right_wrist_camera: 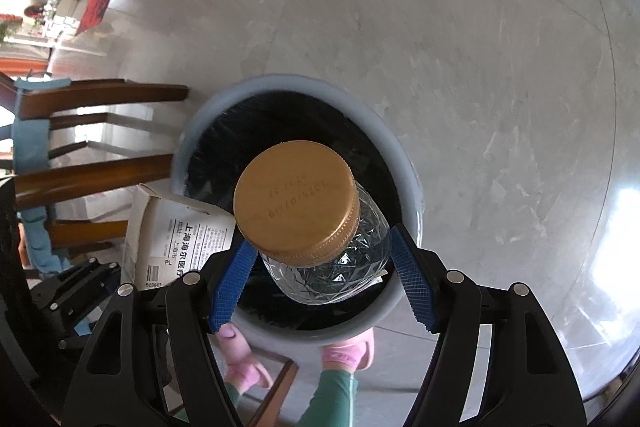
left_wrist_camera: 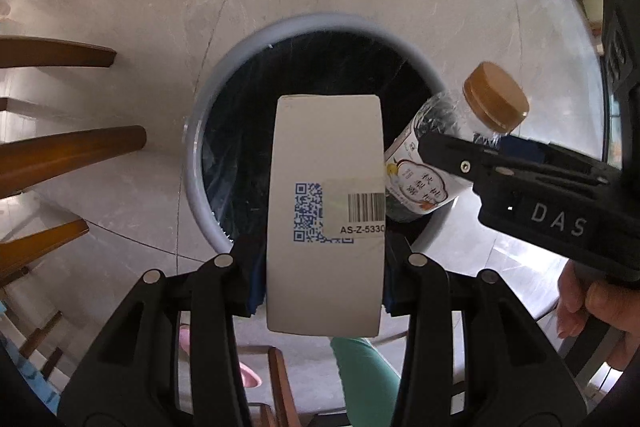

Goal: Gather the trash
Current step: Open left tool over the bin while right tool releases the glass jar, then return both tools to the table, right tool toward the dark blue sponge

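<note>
My left gripper (left_wrist_camera: 324, 267) is shut on a white cardboard box (left_wrist_camera: 326, 187) with a barcode label, held above a grey trash bin (left_wrist_camera: 208, 107) lined with a black bag. My right gripper (right_wrist_camera: 324, 279) has its blue pads (right_wrist_camera: 232, 287) spread wide. A clear plastic bottle (right_wrist_camera: 344, 267) with a gold cap (right_wrist_camera: 294, 201) sits between them over the bin (right_wrist_camera: 396, 155); a gap shows at the pads. In the left wrist view the bottle (left_wrist_camera: 432, 155) and right gripper (left_wrist_camera: 452, 155) hang over the bin's right rim. The box also shows in the right wrist view (right_wrist_camera: 176, 239).
Wooden chair legs (left_wrist_camera: 72, 151) stand left of the bin on a grey tiled floor (right_wrist_camera: 440, 27). The person's pink slippers (right_wrist_camera: 348, 351) and green trousers (right_wrist_camera: 332, 399) are just in front of the bin. A blue cloth (right_wrist_camera: 30, 147) hangs on the chair.
</note>
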`<state>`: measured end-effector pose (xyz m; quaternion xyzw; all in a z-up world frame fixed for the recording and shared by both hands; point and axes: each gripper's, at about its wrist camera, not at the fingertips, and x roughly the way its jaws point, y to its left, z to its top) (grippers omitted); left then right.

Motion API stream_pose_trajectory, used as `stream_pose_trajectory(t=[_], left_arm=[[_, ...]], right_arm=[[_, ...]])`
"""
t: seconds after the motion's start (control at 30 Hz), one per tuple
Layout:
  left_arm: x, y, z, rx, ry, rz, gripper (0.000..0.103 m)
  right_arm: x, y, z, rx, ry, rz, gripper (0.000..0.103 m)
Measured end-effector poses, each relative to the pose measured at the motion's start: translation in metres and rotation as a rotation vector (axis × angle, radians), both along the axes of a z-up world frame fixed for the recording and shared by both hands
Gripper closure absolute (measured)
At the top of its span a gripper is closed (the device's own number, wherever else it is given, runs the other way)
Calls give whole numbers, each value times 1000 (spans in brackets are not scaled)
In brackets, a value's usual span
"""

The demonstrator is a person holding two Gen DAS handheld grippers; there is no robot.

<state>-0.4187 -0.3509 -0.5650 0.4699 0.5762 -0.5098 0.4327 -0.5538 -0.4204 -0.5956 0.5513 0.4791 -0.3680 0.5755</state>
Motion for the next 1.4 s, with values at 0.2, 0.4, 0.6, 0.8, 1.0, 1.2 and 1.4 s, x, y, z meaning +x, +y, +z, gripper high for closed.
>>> stream_pose_trajectory(t=[0.2, 0.4, 0.6, 0.8, 1.0, 1.2, 1.4], left_arm=[[0, -1, -2, -14, -4, 20, 56], [3, 0, 12, -40, -7, 43, 51], [14, -3, 34, -82, 2, 64, 46], [38, 2, 99, -151, 61, 141, 47], [79, 22, 241, -310, 67, 188, 46], [153, 59, 397, -514, -2, 275, 14], [236, 120, 503, -639, -141, 422, 9]], right_arm=[[-8, -4, -1, 14, -24, -24, 33], [-16, -7, 14, -1, -52, -58, 31], [-22, -14, 48, -62, -78, -87, 31], [-17, -21, 132, -173, -127, -39, 31], [12, -31, 270, -353, -186, 75, 31], [95, -35, 407, -498, -281, 280, 30], [209, -8, 504, -600, -382, 525, 18]])
